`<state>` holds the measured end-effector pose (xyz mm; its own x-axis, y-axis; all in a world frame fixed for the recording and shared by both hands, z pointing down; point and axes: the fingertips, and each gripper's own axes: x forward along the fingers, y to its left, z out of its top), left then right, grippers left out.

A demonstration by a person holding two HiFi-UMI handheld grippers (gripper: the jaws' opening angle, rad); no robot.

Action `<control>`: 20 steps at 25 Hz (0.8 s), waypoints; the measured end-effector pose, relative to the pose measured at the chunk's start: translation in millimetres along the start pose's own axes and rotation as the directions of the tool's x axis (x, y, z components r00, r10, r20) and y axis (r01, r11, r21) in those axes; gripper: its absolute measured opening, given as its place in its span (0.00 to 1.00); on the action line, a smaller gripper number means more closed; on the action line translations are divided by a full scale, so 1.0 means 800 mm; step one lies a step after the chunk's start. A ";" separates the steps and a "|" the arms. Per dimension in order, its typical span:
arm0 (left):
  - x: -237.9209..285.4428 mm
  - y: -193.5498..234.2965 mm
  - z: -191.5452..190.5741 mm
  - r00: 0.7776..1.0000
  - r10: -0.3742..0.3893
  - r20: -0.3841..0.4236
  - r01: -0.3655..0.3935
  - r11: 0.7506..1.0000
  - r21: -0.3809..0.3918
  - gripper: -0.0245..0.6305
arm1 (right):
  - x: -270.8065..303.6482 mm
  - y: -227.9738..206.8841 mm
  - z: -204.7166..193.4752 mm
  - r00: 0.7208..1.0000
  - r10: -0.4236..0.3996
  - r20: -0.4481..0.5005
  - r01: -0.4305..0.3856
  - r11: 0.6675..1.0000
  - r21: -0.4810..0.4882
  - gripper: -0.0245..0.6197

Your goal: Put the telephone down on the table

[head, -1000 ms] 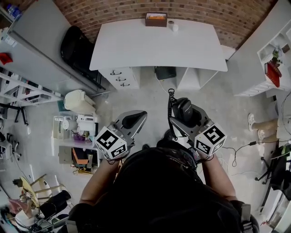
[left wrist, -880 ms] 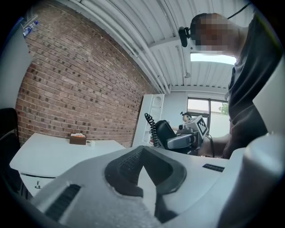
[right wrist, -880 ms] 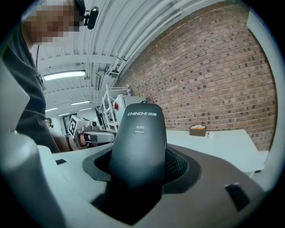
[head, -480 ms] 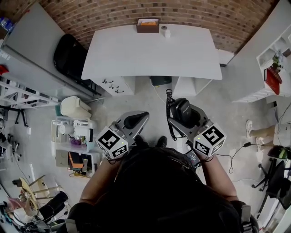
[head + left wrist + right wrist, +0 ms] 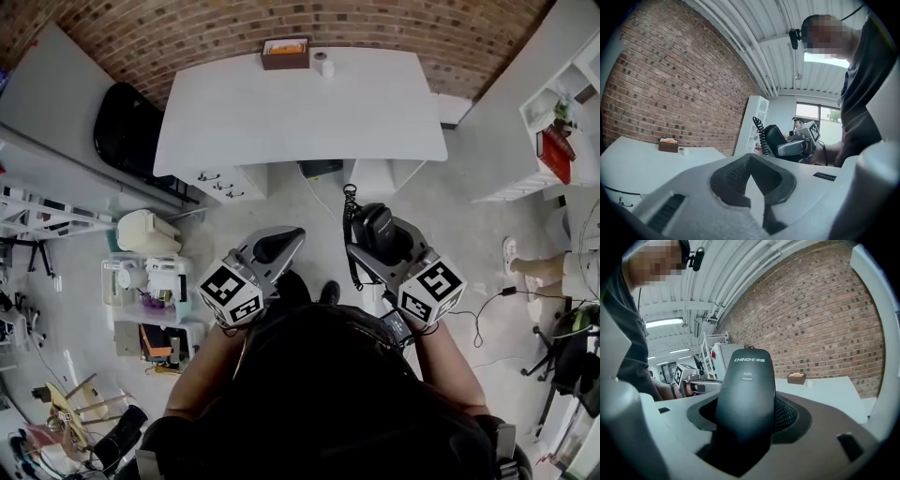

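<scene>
Bright, even light fills the head view. The white worktop [image 5: 300,103] at upper centre is almost washed out, with a soft shadow under its near edge. Fisheye bending curves the brick wall [image 5: 375,23] along the top. Both gripper views fall to black in the corners. In the left one a window [image 5: 806,111] at right glares, and the left hand-held gripper [image 5: 750,165] looks soft, perhaps too close for focus. In the right one a ceiling strip light [image 5: 665,323] glows at left, and the telephone [image 5: 745,394] is crisp.
</scene>
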<state>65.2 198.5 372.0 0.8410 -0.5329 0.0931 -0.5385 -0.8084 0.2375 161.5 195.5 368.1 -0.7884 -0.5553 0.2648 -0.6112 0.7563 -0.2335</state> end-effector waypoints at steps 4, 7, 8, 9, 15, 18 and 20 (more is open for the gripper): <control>0.008 0.010 0.001 1.000 -0.015 -0.003 0.015 1.000 -0.004 0.05 | 0.005 -0.012 0.004 1.000 -0.023 0.008 0.022 1.000 0.013 0.48; 0.009 0.024 -0.001 1.000 -0.021 -0.006 0.021 1.000 -0.015 0.05 | 0.016 -0.017 0.007 0.999 -0.031 0.007 0.031 0.999 0.013 0.48; 0.009 0.030 -0.001 1.000 -0.023 -0.007 0.023 1.000 -0.019 0.05 | 0.022 -0.019 0.008 0.999 -0.033 0.003 0.033 0.999 0.011 0.48; 0.010 0.037 0.000 1.000 -0.028 -0.007 0.027 0.999 -0.021 0.05 | 0.028 -0.021 0.009 0.999 -0.036 -0.001 0.036 0.999 0.010 0.48; 0.008 0.085 0.007 0.999 -0.047 -0.001 0.047 0.998 -0.030 0.05 | 0.072 -0.033 0.019 0.999 -0.048 -0.014 0.048 0.999 0.018 0.48; 0.002 0.120 0.013 0.999 -0.050 0.008 0.051 0.998 -0.036 0.05 | 0.104 -0.038 0.028 0.998 -0.055 -0.019 0.055 0.998 0.011 0.48; -0.002 0.147 0.020 0.998 -0.054 0.012 0.054 0.998 -0.035 0.05 | 0.127 -0.044 0.036 0.998 -0.063 -0.022 0.063 0.998 0.012 0.48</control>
<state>-0.3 100.5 384.3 0.8681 -0.4916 0.0690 -0.4902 -0.8267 0.2763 100.9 102.8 376.4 -0.7466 -0.5939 0.2997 -0.6605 0.7154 -0.2279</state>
